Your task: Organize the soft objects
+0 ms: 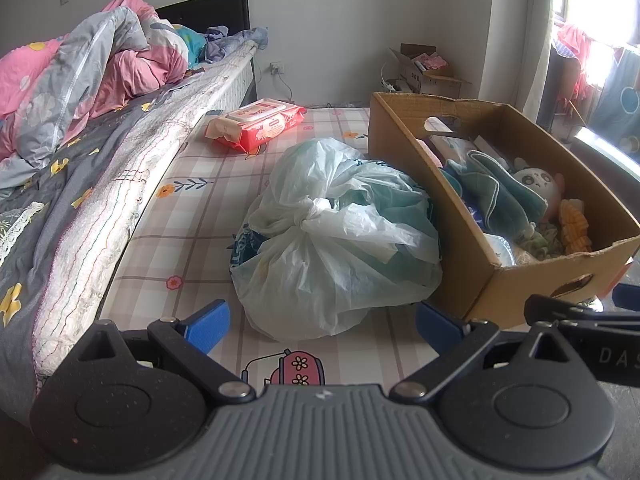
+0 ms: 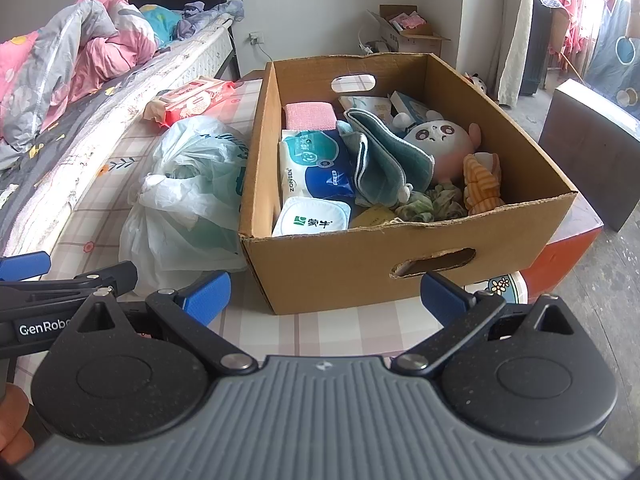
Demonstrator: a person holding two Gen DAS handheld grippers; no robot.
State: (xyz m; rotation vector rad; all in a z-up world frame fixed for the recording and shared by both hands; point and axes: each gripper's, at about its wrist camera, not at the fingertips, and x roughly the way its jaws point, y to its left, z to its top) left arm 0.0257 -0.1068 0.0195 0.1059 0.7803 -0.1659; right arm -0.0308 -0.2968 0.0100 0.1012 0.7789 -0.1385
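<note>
left gripper: spread wide, empty, facing the tied plastic bag
right gripper: spread wide, empty, before the cardboard box
soft objects: panda plush, teal cloth inside box
bag: touching box's left side

On the mat beside the bed, a knotted plastic bag lies touching the left wall of an open cardboard box, with a wipes pack farther back by the bed's edge. Inside the box, tissue packs lie along the left side, a folded cloth in the middle and a plush toy to the right. A second, smaller box stands behind, against the far wall.
</note>
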